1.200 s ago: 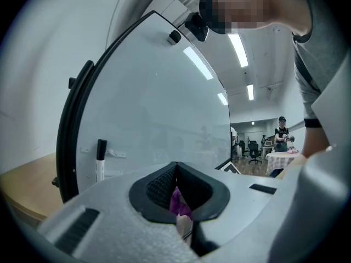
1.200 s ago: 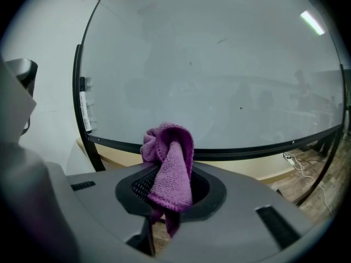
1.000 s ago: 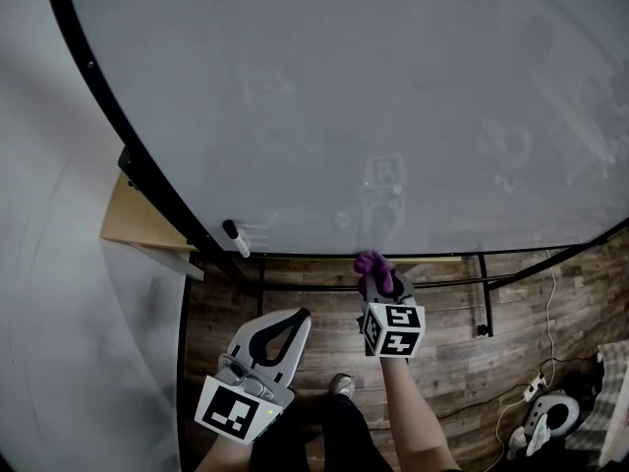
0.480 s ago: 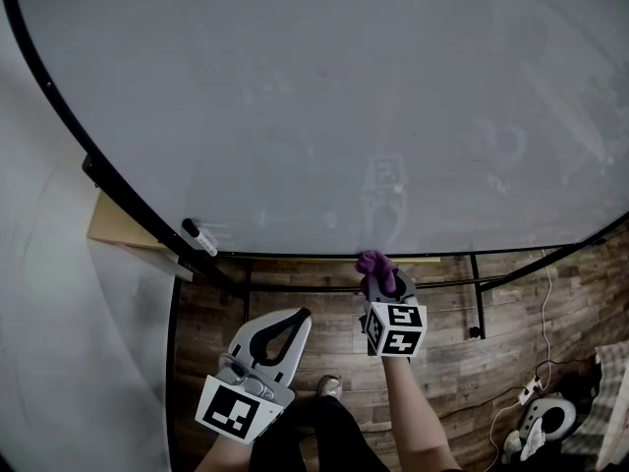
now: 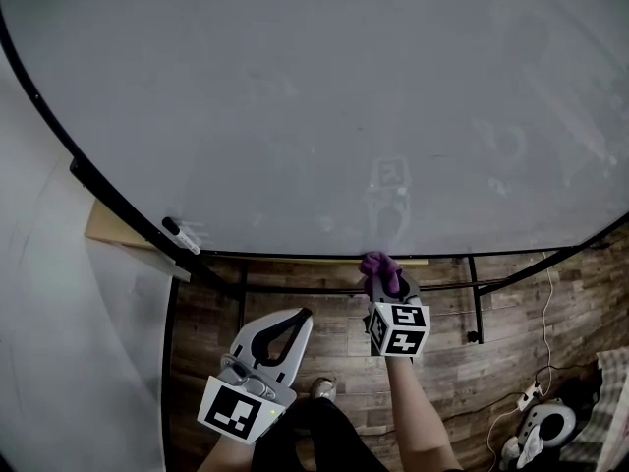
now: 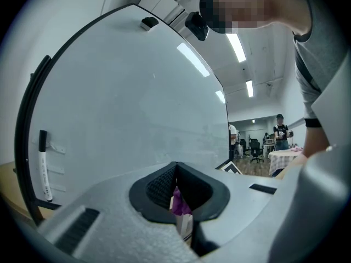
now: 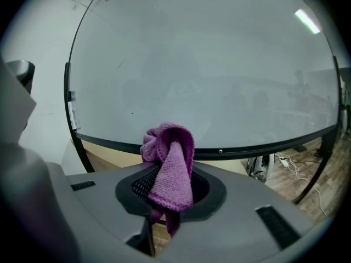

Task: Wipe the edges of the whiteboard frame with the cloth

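Note:
The whiteboard [image 5: 324, 116] fills the head view, its black frame [image 5: 295, 257] running along the bottom and up the left side. My right gripper [image 5: 381, 277] is shut on a purple cloth [image 5: 377, 265], and the bunched cloth sits at the bottom frame edge. In the right gripper view the cloth [image 7: 170, 163] hangs over the shut jaws of the right gripper [image 7: 167, 174], just in front of the frame [image 7: 247, 147]. My left gripper [image 5: 302, 316] is lower left, away from the board, shut with nothing in it; the left gripper [image 6: 175, 169] faces the board.
A black marker [image 5: 179, 235] is stuck to the board near its lower left corner, and the marker [image 6: 44, 163] shows again. A wooden panel [image 5: 118, 229] lies behind the left frame. Stand bars [image 5: 475, 298] and cables [image 5: 536, 391] are on the wood floor. A person [image 6: 281, 133] stands far off.
The right gripper has slid the cloth rightward along the bottom frame edge, farther from the marker. The head view has shifted right. The left gripper has kept its place.

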